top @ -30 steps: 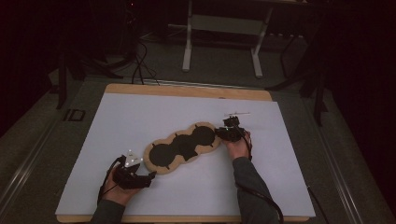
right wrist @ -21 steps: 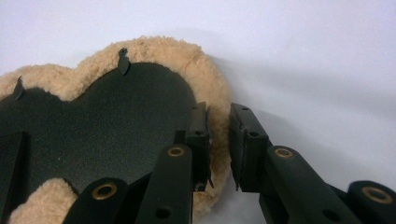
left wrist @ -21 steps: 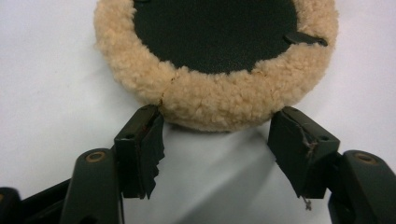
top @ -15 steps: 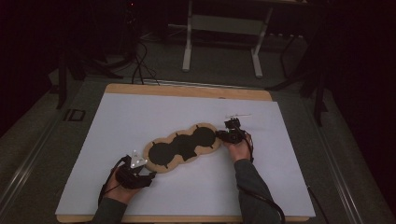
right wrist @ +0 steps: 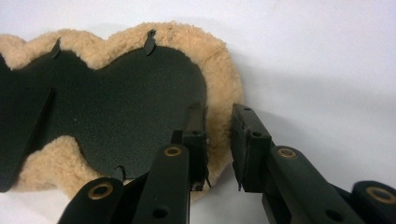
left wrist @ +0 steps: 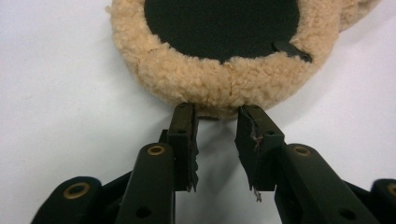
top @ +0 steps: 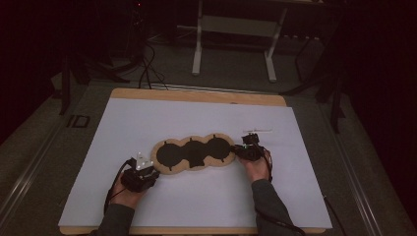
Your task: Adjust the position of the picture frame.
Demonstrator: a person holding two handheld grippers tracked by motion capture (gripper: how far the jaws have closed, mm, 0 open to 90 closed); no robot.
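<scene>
Two grippers work one long fleece pad [top: 193,152], a three-lobed piece with a tan fleece rim and a black centre, lying on the white sheet [top: 147,123] that covers the table. Nearest the person, the left gripper [top: 141,176] sits just off the pad's near-left end. In the left gripper view its jaws have just been closing and now stand partly closed, with a plain gap between them, their tips touching or all but touching the outer fleece edge [left wrist: 219,91]; nothing is pinched there, so it holds nothing yet. A little farther off, the right gripper [top: 244,150] is at the pad's opposite, right-hand end. In the right gripper view one jaw lies over the black centre [right wrist: 116,107] and the other outside the rim, so the fleece edge [right wrist: 219,121] stands between them; a sliver of gap shows beside the outer jaw, and I cannot tell whether the pads truly press.

The pad's long axis runs from one gripper to the other, slanting from near-left to far-right across the sheet. Each hand is nearest its own end lobe. For the left, the rim lies straight ahead of the tips, so a short push forward should bring fleece between the jaws
</scene>
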